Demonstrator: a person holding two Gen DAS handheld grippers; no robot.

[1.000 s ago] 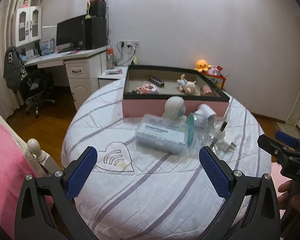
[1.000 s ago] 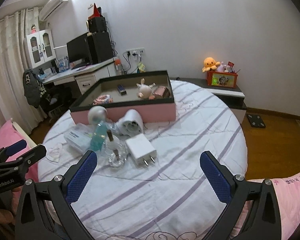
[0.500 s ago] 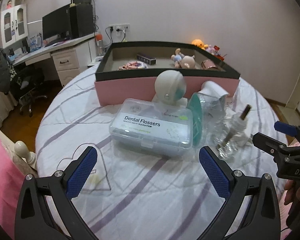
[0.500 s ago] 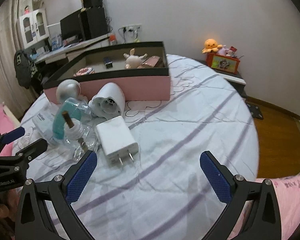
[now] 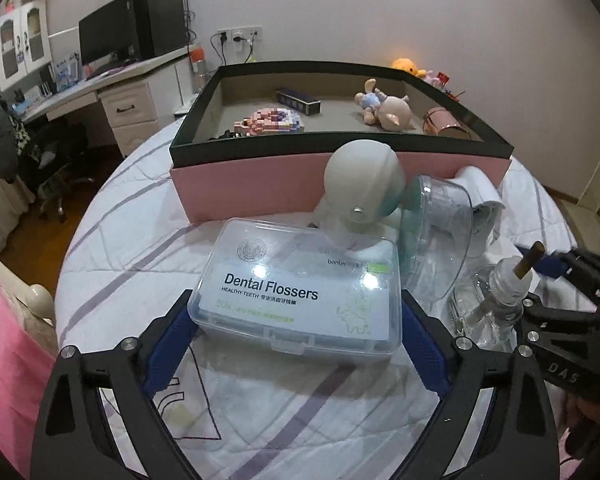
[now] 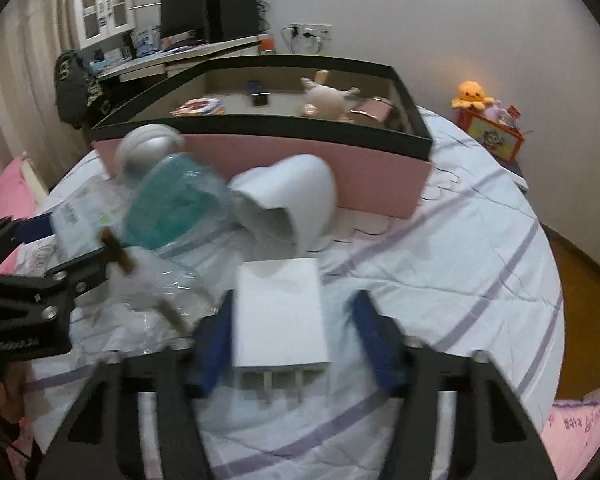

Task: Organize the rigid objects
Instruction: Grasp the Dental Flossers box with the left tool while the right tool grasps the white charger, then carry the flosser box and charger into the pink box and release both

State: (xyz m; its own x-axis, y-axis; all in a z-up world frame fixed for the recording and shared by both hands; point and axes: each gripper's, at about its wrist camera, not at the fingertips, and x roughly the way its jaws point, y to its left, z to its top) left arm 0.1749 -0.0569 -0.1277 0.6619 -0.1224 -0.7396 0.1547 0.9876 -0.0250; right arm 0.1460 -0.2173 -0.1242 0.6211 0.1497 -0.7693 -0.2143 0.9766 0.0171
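Note:
A clear plastic "Dental Flossers" box (image 5: 300, 300) lies on the round bed. My left gripper (image 5: 296, 344) is open with its blue pads on either side of the box's near end. A white charger plug (image 6: 280, 312) lies prongs toward me. My right gripper (image 6: 292, 340) is partly closed around it, with a gap still visible on the right side. Behind them lie a white ball-shaped device (image 5: 364, 184), a clear jar with teal contents (image 6: 172, 208), a white cup (image 6: 292, 204) on its side and a glass bottle with a stopper (image 5: 496, 300).
A pink box with a black rim (image 5: 260, 168) stands behind the pile, holding a pig toy (image 5: 384, 110), a block figure (image 5: 268, 120), a dark bar and a pink case. A desk with a monitor (image 5: 108, 40) stands far left. A pink pillow (image 5: 4, 360) is at left.
Both grippers moved forward and down to the objects. The left fingers now flank the flosser box. The right fingers have narrowed around the charger.

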